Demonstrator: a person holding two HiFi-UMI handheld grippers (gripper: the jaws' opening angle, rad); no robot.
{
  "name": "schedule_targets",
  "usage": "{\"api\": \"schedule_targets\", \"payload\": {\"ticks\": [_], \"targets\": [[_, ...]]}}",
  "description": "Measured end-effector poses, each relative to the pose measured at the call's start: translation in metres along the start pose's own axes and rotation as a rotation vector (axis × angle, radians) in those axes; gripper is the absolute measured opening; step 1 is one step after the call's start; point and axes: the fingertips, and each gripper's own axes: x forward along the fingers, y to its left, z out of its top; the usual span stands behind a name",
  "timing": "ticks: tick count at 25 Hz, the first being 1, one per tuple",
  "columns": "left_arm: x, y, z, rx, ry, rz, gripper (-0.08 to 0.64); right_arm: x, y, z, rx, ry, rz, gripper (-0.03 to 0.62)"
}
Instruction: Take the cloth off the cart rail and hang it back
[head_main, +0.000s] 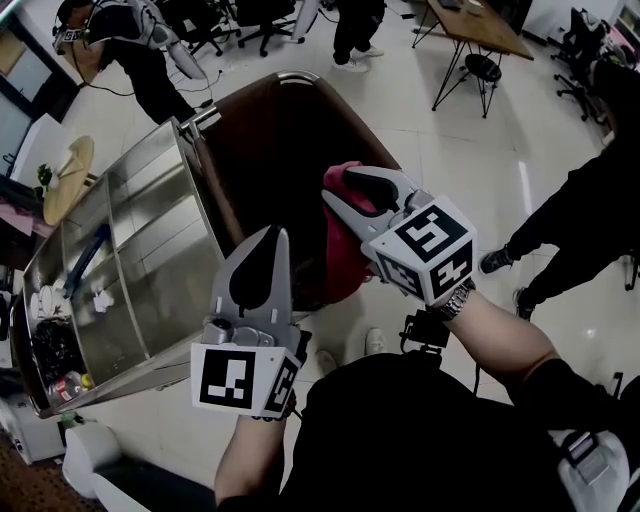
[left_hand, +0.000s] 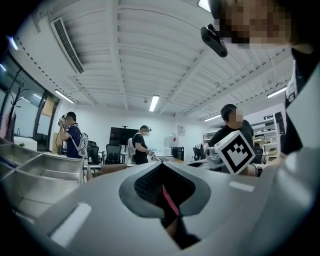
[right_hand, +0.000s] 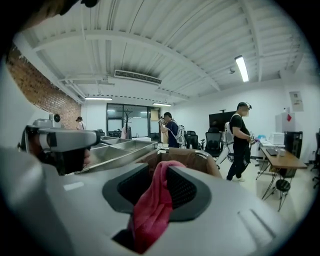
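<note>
Grippers: right gripper (head_main: 338, 185) spread about red cloth (head_main: 345, 260) at cart rail (head_main: 290, 76), left gripper (head_main: 270, 240) pressed together at its 7 o'clock; hang-back seemingly finishing, snag-free withdrawal next.

**Steel cart** (head_main: 150, 250) standing on a pale tiled floor (head_main: 450, 170), its top divided into shallow trays. At the cart's right end hangs a brown bag (head_main: 290, 150), framed by a chrome rail (head_main: 300, 76). The leftmost trays hold small white items (head_main: 45, 300), a blue-handled object (head_main: 85, 255) and dark clutter too small to identify.
</note>
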Motion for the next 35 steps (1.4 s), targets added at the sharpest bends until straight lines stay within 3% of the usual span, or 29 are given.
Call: {"api": "schedule_targets", "payload": {"ticks": [15, 26, 35], "targets": [[0.015, -0.034, -0.019, -0.021, 0.008, 0.023, 0.003, -0.032, -0.008, -0.026, -0.008, 0.081, 0.093, 0.118], [0.002, -0.054, -0.037, -0.006, 0.012, 0.04, 0.003, -0.055, -0.003, -0.039, 0.003, 0.041, 0.106, 0.12], [-0.036, -0.074, -0.012, -0.002, -0.009, 0.017, 0.003, -0.09, 0.036, -0.013, -0.027, -0.019, 0.077, 0.117]]}}
